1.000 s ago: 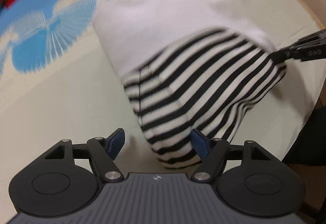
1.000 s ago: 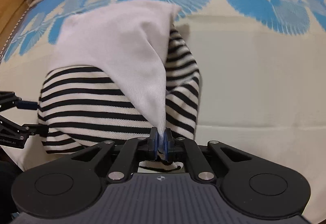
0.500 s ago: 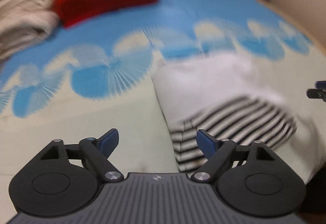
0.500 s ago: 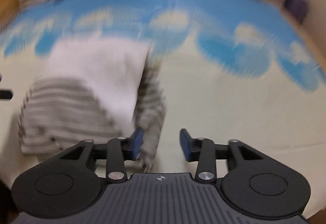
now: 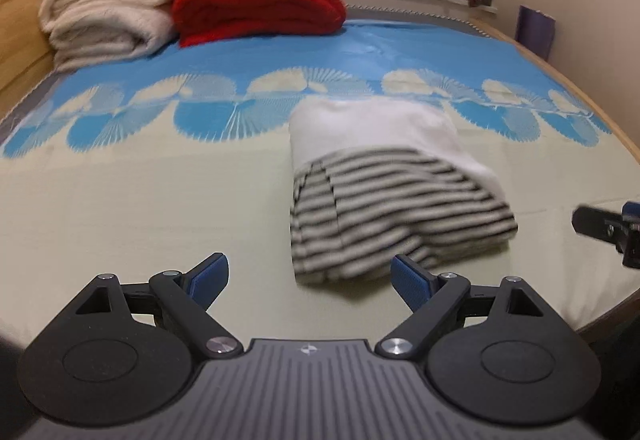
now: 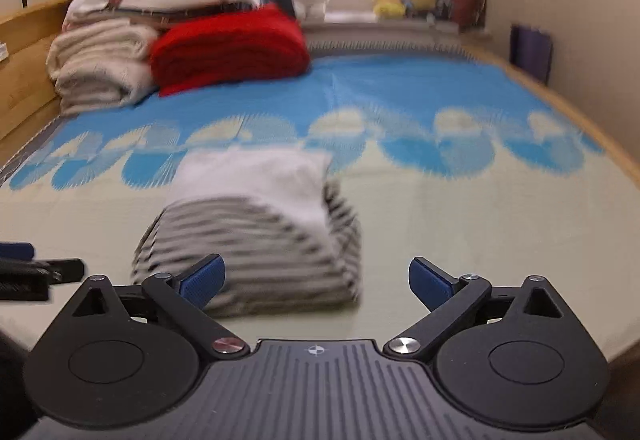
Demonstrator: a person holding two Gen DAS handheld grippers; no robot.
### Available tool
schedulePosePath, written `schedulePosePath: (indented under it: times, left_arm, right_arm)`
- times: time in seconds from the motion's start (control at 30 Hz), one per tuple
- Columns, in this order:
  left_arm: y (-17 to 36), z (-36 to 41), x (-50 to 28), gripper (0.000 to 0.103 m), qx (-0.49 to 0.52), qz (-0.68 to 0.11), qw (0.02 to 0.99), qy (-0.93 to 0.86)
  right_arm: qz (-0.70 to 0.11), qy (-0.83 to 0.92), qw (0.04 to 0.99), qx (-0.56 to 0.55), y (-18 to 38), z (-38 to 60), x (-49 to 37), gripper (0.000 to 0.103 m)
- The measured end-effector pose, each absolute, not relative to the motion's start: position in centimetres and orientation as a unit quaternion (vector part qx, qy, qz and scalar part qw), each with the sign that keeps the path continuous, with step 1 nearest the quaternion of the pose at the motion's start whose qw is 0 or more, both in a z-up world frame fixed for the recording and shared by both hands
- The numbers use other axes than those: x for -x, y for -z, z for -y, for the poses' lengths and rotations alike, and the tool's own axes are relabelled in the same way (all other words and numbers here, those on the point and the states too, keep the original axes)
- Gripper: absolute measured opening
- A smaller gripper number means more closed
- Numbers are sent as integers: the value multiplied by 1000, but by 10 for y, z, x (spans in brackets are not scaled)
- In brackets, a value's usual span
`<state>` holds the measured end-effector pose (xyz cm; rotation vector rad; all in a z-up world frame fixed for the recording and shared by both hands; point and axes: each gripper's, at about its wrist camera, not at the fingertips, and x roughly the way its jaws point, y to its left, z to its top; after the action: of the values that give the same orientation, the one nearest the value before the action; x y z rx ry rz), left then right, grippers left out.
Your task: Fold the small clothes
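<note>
1. Left wrist view: the left gripper point(image 5: 310, 276) stood with its blue-padded jaws wide apart and nothing between them; they had only just finished spreading. Just ahead lay the folded garment point(image 5: 384, 195), a white and black-striped piece, resting on the pale part of the bed cover point(image 5: 140, 207) toward the near edge. A tip of the right gripper point(image 5: 608, 226) showed at the right edge, clear of the cloth.

2. Risk seen from this view: the striped layer bulged and sat unevenly under the white flap. With no jaw pressing it, the fold could likely spring open or slump sideways, and a low pass by either gripper might snag it.

3. Right wrist view: the right gripper point(image 6: 316, 280) had its jaws spread fully apart and empty, having just been opening. The folded garment point(image 6: 256, 228) sat just beyond its left pad, blurred. The left gripper point(image 6: 24, 266) showed at the left edge, near the bundle but apart from it.

4. Risk seen from this view: the striped right side poked out past the white top layer, so the stack looked lopsided and could tip. At the far end of the bed a red blanket point(image 6: 232, 47) and cream blankets point(image 6: 100, 67) lay well apart and posed no hazard.
</note>
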<state>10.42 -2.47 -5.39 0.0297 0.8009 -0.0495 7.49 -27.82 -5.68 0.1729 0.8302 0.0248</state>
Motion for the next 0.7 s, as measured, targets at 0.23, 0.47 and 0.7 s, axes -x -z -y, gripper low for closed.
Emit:
schedulePosePath:
  times: [0.23,0.47,0.7]
  left_arm:
    - [65,33,-109,91,2,-396,918,17]
    - [64,35,-109,91,27,-394,918,27]
    - [61,40,-108,91,19,-375,926,35]
  right_arm:
    - [-403,-39,914,-14,60,240,-69,98]
    - [-405,-22,914,-34,61,239,-74,98]
    - [-406,-21,913,-36,64,233,-79,98]
